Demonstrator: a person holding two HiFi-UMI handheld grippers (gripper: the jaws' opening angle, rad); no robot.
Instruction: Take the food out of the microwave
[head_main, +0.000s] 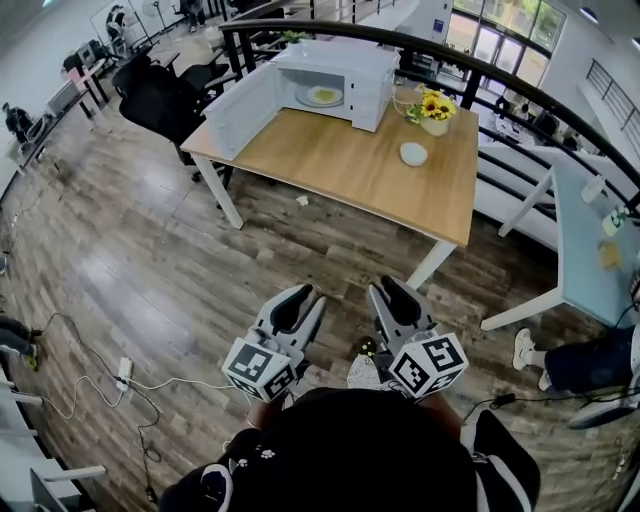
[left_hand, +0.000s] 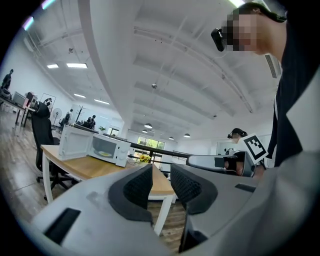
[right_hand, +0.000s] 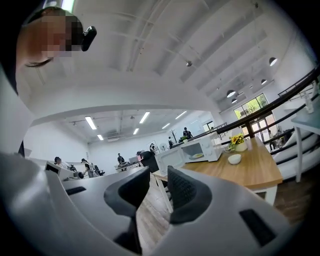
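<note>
A white microwave (head_main: 340, 80) stands at the far end of a wooden table (head_main: 350, 170), its door (head_main: 240, 112) swung wide to the left. Inside lies a plate of yellow food (head_main: 322, 96), also seen small in the left gripper view (left_hand: 105, 153) and the right gripper view (right_hand: 196, 156). Both grippers are held low and near my body, well short of the table. My left gripper (head_main: 300, 293) is open with nothing between its pads (left_hand: 137, 187). Beside it my right gripper (head_main: 386, 288) is open too, and its pads (right_hand: 182, 190) hold nothing.
A pot of yellow flowers (head_main: 434, 108) and a small white bowl (head_main: 413, 153) sit on the table right of the microwave. A black office chair (head_main: 160, 100) stands at the table's left, a dark railing (head_main: 480, 75) behind it. Cables (head_main: 120, 375) lie on the wooden floor.
</note>
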